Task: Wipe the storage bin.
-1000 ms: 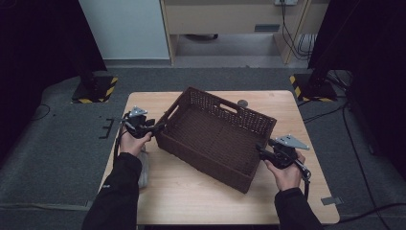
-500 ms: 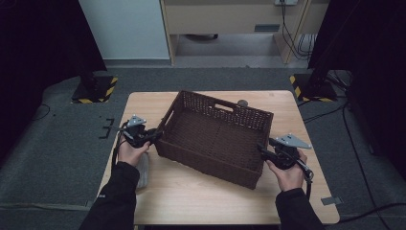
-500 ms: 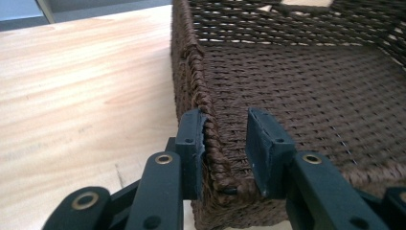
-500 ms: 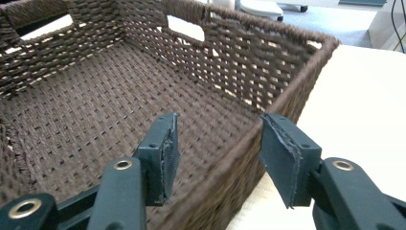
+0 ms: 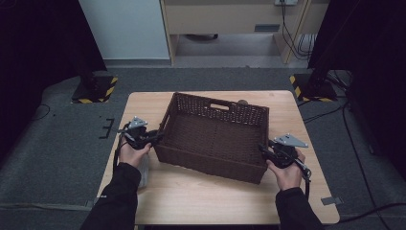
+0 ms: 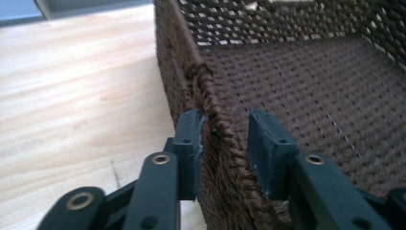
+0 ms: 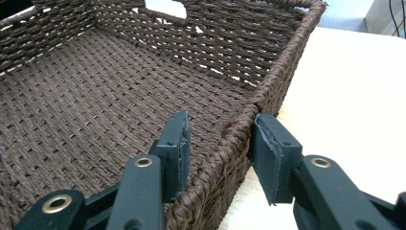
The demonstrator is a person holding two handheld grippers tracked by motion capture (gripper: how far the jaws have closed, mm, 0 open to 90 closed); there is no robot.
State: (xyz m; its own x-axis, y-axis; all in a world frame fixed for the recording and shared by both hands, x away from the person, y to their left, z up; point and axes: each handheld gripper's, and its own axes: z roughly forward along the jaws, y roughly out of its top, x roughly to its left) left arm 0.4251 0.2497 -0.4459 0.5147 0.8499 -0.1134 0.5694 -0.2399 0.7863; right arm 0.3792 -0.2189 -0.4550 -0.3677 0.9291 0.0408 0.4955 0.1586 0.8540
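Basket (image 5: 213, 136) on table (image 5: 287, 100), between tongs

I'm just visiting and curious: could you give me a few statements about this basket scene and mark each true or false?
1. The basket is empty. True.
2. The left tool has its jaws on either side of the basket's wall. True.
3. The basket is white plastic. False: it is dark brown woven material.
4. The right tool hangs high above the table, far from the basket. False: its jaws straddle the basket's rim.
5. The basket stands on the floor. False: it rests on the wooden table.
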